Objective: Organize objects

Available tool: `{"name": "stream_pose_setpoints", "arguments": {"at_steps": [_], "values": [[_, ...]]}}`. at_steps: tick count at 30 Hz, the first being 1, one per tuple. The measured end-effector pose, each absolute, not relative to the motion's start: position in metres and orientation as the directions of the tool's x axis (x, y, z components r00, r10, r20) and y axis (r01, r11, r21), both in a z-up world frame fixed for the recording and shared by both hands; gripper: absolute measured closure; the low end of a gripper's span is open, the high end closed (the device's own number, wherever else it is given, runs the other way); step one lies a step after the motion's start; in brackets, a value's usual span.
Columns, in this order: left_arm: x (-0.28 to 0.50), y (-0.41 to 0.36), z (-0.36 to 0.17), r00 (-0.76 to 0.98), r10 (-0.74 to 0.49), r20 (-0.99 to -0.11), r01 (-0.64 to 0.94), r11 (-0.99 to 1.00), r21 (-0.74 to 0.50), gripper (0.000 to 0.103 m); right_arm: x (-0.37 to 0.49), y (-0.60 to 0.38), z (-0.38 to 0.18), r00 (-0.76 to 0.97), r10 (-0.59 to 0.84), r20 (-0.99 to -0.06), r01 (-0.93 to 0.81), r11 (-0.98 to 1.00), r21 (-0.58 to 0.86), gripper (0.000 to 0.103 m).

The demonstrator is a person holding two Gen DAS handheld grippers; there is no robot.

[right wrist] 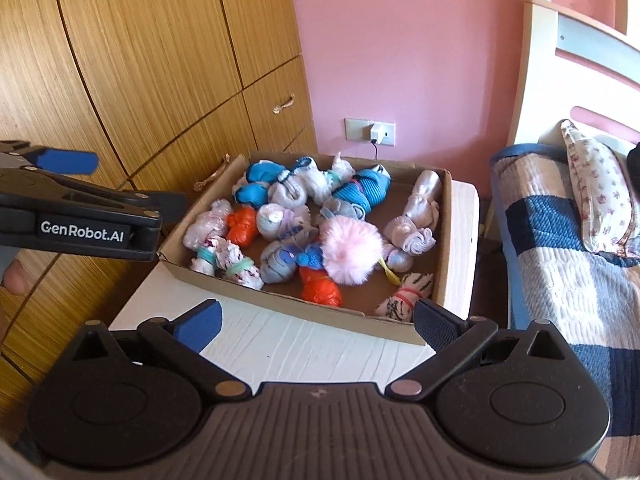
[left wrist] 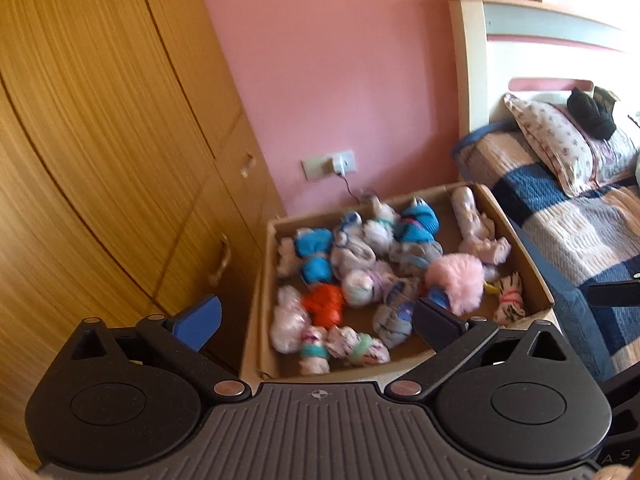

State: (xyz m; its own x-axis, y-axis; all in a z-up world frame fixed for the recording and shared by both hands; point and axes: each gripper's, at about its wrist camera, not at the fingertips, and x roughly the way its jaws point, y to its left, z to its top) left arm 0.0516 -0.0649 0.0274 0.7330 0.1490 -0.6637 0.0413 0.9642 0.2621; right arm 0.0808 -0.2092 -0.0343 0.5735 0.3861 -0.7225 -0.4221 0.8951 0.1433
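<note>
Bedside cardboard box (right wrist: pixel 434 312) lies just beyond the open right claw (right wrist: pixel 316 326).

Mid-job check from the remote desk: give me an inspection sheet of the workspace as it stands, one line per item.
Surface: white bedside cabinet top, bare in front of the box.
Job's things: cardboard box on the cabinet, full of rolled sock bundles: blue, orange, zebra-striped; a pink pompom lies on top.
Clutter: black garment on the bed's pillow.
Grippers: left gripper open, nothing between its fingers; right gripper open, likewise empty, both above the box's near side.
Cables: charger plugged into the wall socket, cord dropping behind the box.
Surroundings: wooden wardrobe, pink wall, bed with patchwork quilt.
</note>
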Motion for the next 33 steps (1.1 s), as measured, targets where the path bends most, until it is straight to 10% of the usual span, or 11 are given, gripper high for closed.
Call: {"name": "stream_pose_setpoints", "arguments": {"at_steps": [33], "values": [[0.059, -0.059, 0.034, 0.626, 0.012, -0.779, 0.065, 0.996, 0.068, 0.001, 0.078, -0.200, -0.020, 0.610, 0.364, -0.704, -0.396, 0.910, 0.128, 0.001]]}}
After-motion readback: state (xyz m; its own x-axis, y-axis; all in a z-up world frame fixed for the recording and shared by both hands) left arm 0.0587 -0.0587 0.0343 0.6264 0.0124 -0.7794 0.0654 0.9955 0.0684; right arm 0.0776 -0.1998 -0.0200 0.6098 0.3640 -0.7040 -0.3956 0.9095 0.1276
